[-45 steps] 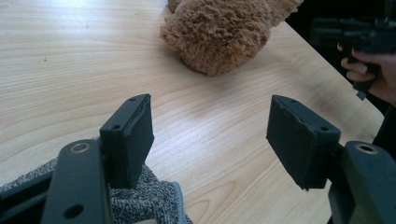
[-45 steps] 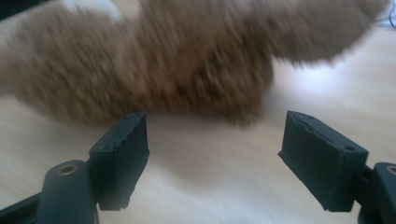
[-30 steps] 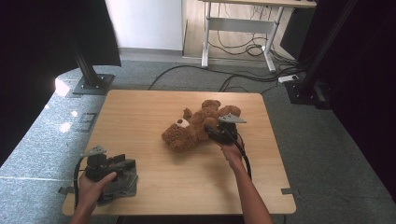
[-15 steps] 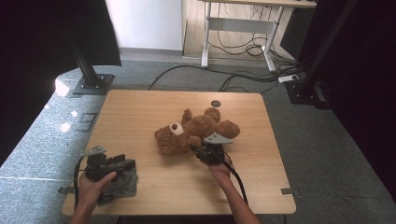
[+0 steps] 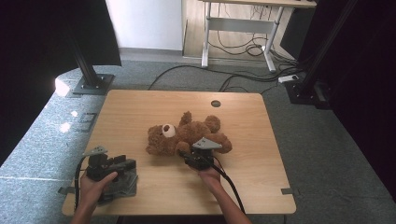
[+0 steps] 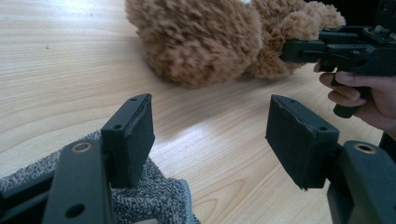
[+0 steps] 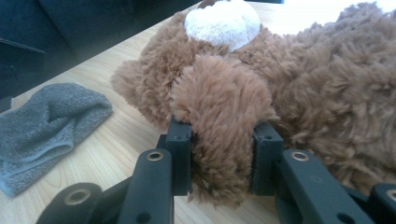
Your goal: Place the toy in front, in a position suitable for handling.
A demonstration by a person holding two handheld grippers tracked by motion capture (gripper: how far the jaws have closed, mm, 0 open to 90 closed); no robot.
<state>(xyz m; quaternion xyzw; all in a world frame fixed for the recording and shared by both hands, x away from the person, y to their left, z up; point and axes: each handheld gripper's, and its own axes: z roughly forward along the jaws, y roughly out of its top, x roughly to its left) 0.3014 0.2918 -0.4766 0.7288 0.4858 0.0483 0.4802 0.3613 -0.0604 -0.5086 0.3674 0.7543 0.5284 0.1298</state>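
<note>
Teddy bear (image 5: 187,135): one, brown plush. Grey knitted cloth (image 5: 122,184): one. Hand-held grippers: two; wooden table (image 5: 140,112): one.

The person's left hand (image 5: 95,183) holds the left gripper (image 5: 122,164) low at the wooden table's near-left corner, jaws spread wide. The right hand (image 5: 210,173) holds the right gripper (image 5: 185,156) near the table's middle, jaws clamped on a fuzzy brown teddy bear's limb (image 7: 223,123).

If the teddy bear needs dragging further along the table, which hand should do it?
The right one, probably. The right gripper is already shut on a limb of the teddy bear. The left gripper sits open, apart from the bear, over the grey cloth.
</note>
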